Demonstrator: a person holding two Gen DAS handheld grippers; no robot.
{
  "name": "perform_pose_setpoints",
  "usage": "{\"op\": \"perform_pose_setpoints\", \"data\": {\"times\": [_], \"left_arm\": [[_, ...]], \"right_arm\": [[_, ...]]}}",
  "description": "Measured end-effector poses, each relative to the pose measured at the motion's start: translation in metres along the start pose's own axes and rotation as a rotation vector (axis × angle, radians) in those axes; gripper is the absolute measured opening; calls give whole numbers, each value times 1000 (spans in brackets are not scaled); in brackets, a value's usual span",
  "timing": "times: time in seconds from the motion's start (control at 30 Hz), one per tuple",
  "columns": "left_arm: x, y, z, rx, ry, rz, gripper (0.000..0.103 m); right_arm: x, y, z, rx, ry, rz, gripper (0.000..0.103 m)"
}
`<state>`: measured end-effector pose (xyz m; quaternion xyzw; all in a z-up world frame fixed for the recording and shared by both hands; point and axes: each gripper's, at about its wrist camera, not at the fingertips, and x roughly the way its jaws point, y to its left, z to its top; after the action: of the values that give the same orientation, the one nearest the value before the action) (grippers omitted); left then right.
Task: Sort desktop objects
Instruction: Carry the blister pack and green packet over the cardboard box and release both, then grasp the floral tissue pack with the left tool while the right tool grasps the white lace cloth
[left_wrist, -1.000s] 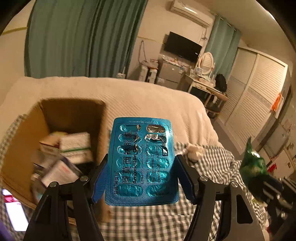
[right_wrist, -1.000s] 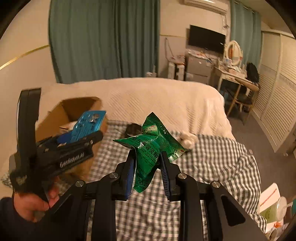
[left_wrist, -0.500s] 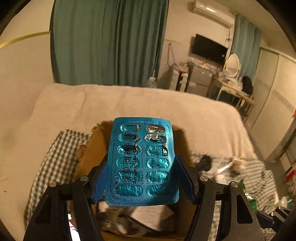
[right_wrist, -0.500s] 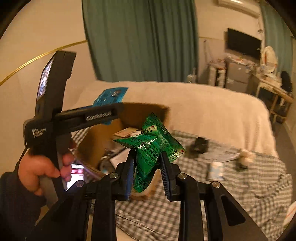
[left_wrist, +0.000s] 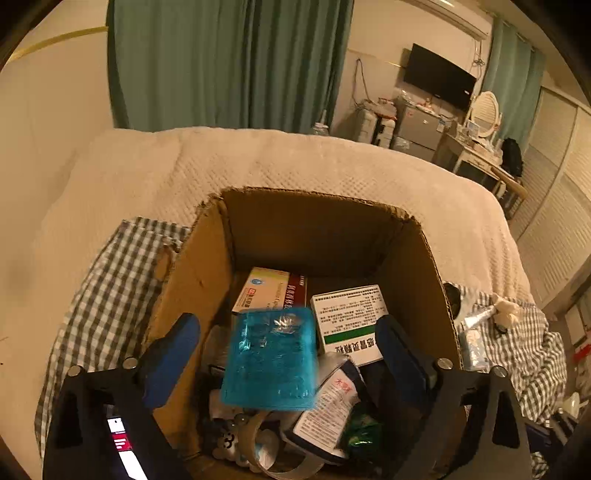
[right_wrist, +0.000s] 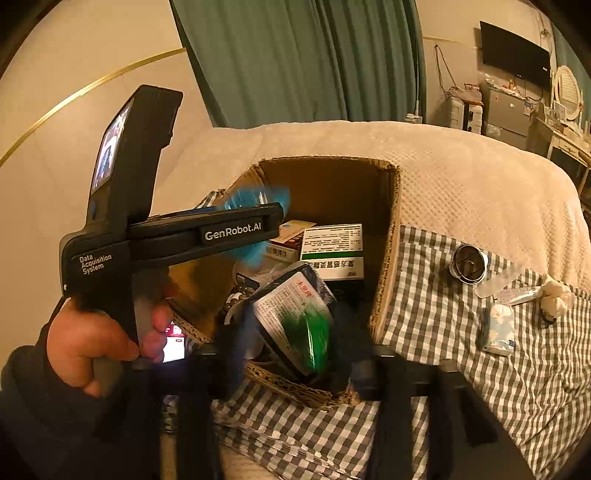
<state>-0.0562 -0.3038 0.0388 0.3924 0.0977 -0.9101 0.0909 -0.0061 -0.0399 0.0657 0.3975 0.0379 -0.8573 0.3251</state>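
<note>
Step in hand: deposit into the brown cardboard box (left_wrist: 325, 236) on the bed; left gripper (left_wrist: 288, 350) spread wide, empty, the blue foil blister pack (left_wrist: 271, 363) loose between its fingers above the contents; right gripper (right_wrist: 295, 354) blurred, apparently parted, green crinkled packet (right_wrist: 308, 341) over the box; next: withdraw both, fetch remaining items.

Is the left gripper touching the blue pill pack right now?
Apart. In the left wrist view the left gripper stands wide open, and the blurred blue pill pack sits between the fingers with clear gaps on both sides, over the cardboard box.

blurred blue blister pack (left_wrist: 271, 360), smeared green packet (right_wrist: 308, 341), right gripper (right_wrist: 295, 360) fingers blurred
</note>
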Motion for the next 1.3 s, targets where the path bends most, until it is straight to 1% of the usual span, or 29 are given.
{"op": "perform_pose_setpoints", "data": {"times": [0.03,0.1,0.2,0.27,0.37,0.53,0.6,0.77,0.87,1.0,1.1,1.17,1.27,1.3], "left_arm": [[0,-1,0,5,8,9,101],[-2,-4,0,18,21,37,101],[-17,-13,-1,38,-9,45,101],[-29,-24,-2,55,-25,25,101],[-49,-48,-3,87,-46,0,101],[-82,-105,-7,146,-80,-75,101],[-89,-126,-12,161,-76,-100,101],[-92,-180,-30,190,-49,-141,101],[-85,-208,-46,216,-41,-153,102],[-58,-240,-68,244,-7,-151,102],[-32,-258,-83,250,13,-143,102],[-7,-267,-93,249,26,-135,102],[30,-276,-105,236,48,-129,102],[44,-279,-110,233,58,-126,102]], "right_arm": [[-3,-1,-2,-2,-8,-5,56],[-9,-4,-2,-7,-16,-14,56],[-30,-18,-7,7,-46,-45,57],[-44,-33,-9,24,-62,-73,56],[-72,-63,-16,68,-89,-138,57],[-129,-116,-29,173,-140,-241,57],[-153,-131,-36,196,-158,-282,57],[-195,-158,-51,216,-181,-351,57],[-208,-170,-62,223,-191,-370,57],[-206,-194,-79,245,-185,-384,57],[-194,-214,-89,261,-179,-387,57],[-185,-230,-96,269,-184,-391,57],[-162,-253,-103,275,-189,-394,57],[-149,-262,-103,273,-187,-395,57]]}}
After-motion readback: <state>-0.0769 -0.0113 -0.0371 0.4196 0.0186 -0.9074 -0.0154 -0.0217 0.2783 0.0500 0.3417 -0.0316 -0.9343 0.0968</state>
